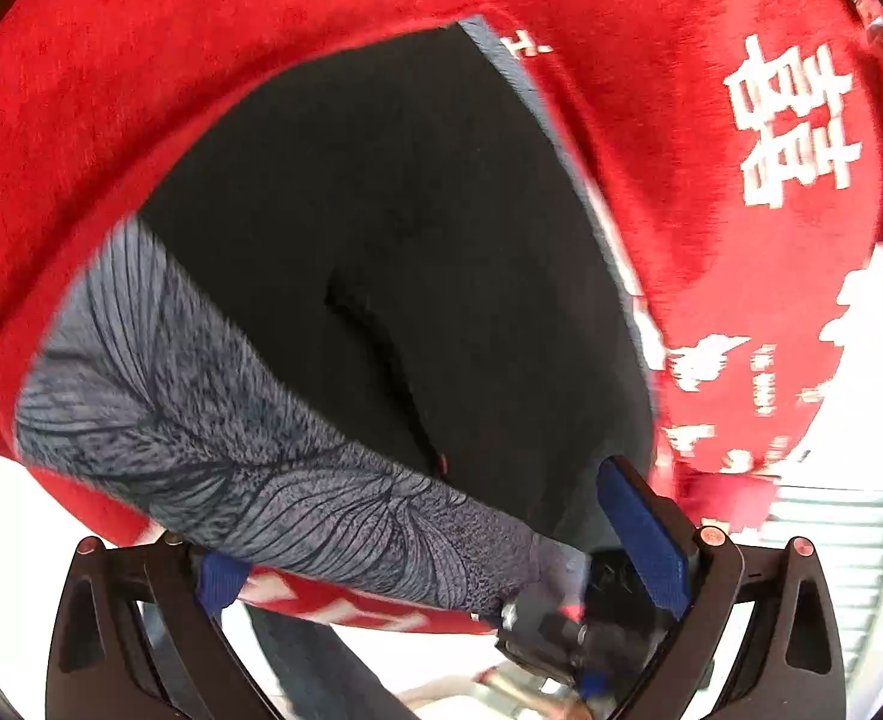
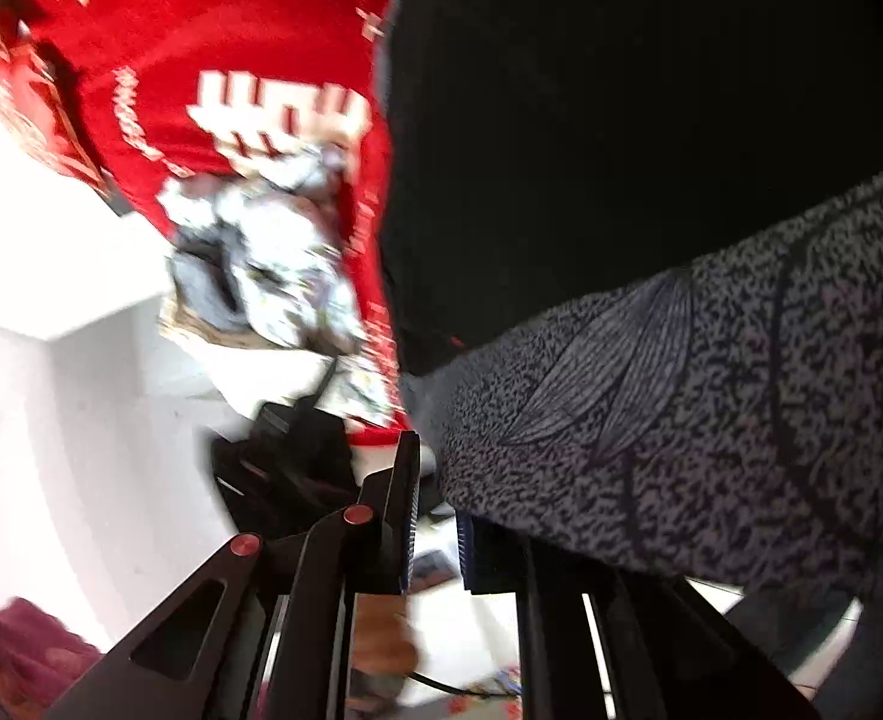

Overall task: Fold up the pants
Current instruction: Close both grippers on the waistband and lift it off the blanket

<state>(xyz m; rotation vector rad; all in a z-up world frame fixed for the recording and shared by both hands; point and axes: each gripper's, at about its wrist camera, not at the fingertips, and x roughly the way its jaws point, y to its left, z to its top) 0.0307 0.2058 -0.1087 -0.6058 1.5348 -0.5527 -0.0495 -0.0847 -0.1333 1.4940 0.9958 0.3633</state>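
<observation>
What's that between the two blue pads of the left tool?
In the left wrist view, the pants' grey patterned band runs between the pads of the left tool; the right tool shows there too.

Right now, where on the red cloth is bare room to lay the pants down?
The red cloth lies bare above and left of the black pants, and right of them around the white characters. In the right wrist view, a crumpled grey-white heap crowds the cloth's edge beside the pants.
</observation>
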